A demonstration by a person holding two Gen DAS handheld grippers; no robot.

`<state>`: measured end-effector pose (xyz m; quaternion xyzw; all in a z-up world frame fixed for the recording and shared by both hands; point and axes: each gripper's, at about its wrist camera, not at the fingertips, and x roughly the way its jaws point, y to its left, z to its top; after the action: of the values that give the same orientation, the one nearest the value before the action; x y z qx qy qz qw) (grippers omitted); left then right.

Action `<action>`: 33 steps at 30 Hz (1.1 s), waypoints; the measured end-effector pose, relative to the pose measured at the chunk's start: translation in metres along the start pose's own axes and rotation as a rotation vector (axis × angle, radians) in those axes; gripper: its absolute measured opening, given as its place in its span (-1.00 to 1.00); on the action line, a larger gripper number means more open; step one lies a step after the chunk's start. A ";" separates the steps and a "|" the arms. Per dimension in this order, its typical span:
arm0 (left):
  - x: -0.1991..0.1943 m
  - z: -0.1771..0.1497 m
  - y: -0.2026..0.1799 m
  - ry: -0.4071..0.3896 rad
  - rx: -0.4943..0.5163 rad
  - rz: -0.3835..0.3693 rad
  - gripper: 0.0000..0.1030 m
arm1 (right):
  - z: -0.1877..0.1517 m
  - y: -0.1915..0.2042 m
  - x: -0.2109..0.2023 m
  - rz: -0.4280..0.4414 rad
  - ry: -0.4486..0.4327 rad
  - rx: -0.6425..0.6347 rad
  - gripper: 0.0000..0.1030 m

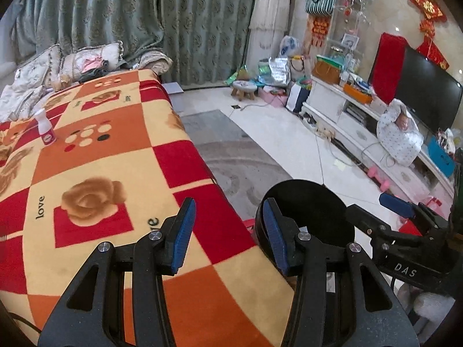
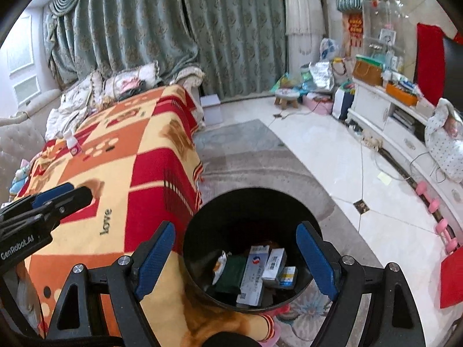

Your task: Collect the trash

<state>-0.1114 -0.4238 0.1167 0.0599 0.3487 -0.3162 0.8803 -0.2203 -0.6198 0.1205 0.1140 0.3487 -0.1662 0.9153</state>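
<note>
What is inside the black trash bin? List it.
Inside the black trash bin lie several small cartons: a white-and-blue box, a dark green packet, a white barcoded box and a yellow-and-blue one. Whatever lies beneath them, and the bin's floor, is covered.

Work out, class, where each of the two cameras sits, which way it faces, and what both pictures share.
Left wrist view: on the left tongs, facing forward and down over the patterned blanket; own open fingers show, with the right tongs at the right edge.
Right wrist view: on the right tongs, facing down into the black bin of small boxes; the left tongs show at the left.
Shared: blanket, white bottle, bin, curtains, TV cabinet.
</note>
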 end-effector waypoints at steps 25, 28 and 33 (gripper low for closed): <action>-0.042 0.001 0.006 -0.117 0.024 0.040 -0.09 | 0.009 0.032 -0.034 0.016 -0.085 -0.032 0.63; -0.042 0.002 0.006 -0.118 0.025 0.040 -0.09 | 0.009 0.033 -0.033 0.017 -0.078 -0.032 0.64; -0.043 0.001 0.008 -0.120 0.016 0.042 -0.09 | 0.007 0.037 -0.031 0.032 -0.064 -0.043 0.64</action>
<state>-0.1302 -0.3959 0.1447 0.0554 0.2915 -0.3036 0.9054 -0.2242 -0.5813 0.1498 0.0945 0.3209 -0.1477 0.9307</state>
